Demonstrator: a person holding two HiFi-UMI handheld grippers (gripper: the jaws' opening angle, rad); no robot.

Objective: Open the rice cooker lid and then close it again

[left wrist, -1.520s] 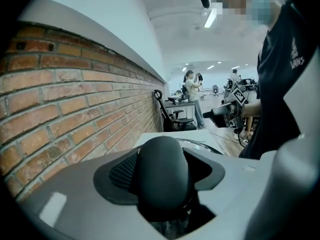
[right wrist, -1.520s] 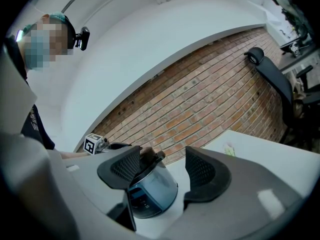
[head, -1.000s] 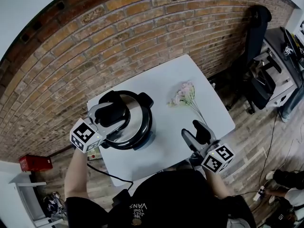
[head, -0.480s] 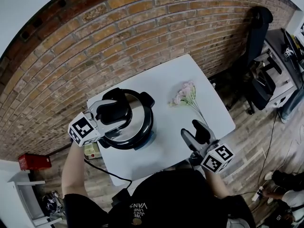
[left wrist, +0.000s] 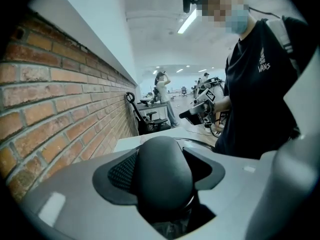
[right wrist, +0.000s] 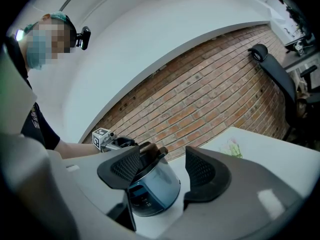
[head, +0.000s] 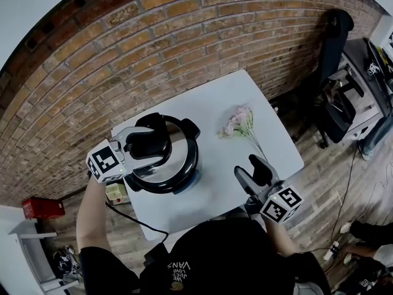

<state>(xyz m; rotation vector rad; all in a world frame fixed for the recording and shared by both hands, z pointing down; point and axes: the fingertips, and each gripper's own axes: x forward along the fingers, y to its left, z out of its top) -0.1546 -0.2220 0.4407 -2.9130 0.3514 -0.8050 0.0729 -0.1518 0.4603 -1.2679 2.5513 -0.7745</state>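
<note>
A black and steel rice cooker (head: pixel 178 165) stands at the left of the white table (head: pixel 215 106). My left gripper (head: pixel 150 141) lies over its steel lid (head: pixel 181 149). In the left gripper view the jaws of the left gripper (left wrist: pixel 161 159) sit on either side of the lid's black knob (left wrist: pixel 162 176), closed on it. Seen from the right gripper view, the lid of the rice cooker (right wrist: pixel 152 189) sits tilted under the left gripper (right wrist: pixel 117 143). My right gripper (head: pixel 252 168) hovers at the table's near right, level and open, and nothing is between the jaws of the right gripper (right wrist: pixel 162 171).
A sprig of pink flowers (head: pixel 239 121) lies on the table right of the cooker. A power cord (head: pixel 132 223) hangs off the near left edge. A brick wall runs behind the table. An office chair (head: pixel 334 48) stands at the right, and a red box (head: pixel 43 209) sits on the floor at the left.
My left gripper has turned on the knob, its marker cube swinging a little up and away. The right gripper has stayed still.
</note>
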